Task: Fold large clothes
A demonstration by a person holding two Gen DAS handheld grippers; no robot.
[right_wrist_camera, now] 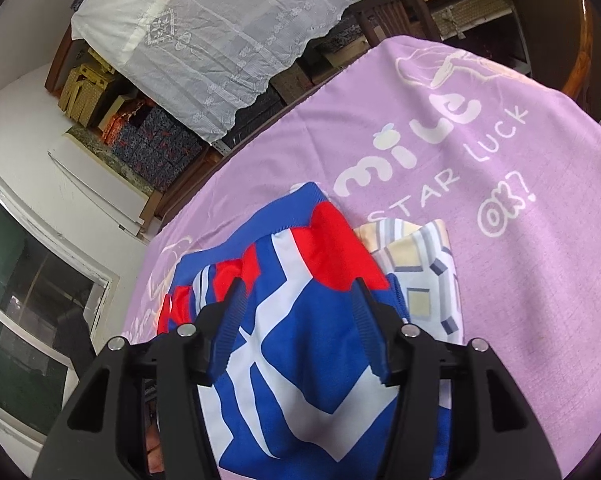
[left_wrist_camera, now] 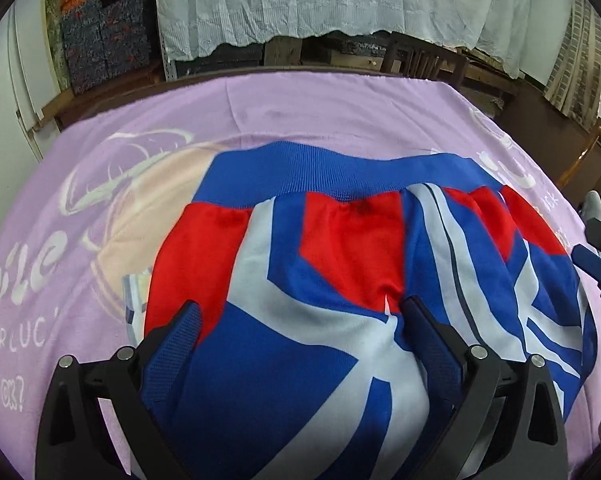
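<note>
A red, blue and white jacket (left_wrist_camera: 340,264) lies folded on the lilac printed blanket (left_wrist_camera: 300,108), its blue ribbed hem at the far side. My left gripper (left_wrist_camera: 300,316) hovers over the near part of it, jaws spread wide, with cloth below but not pinched. The right gripper (right_wrist_camera: 300,296) stands open over the jacket (right_wrist_camera: 292,360) from the other side, its pads (right_wrist_camera: 364,312) not pressing the fabric. Part of the right gripper (left_wrist_camera: 596,256) shows at the right edge of the left wrist view.
A folded cloth with a pale geometric pattern (right_wrist_camera: 420,276) lies beside the jacket and partly under it. Past the blanket's far edge stand a white lace-covered piece of furniture (left_wrist_camera: 320,4), a dark wooden chair (left_wrist_camera: 420,56) and stacked boxes (left_wrist_camera: 100,40). A window (right_wrist_camera: 28,280) is at the left.
</note>
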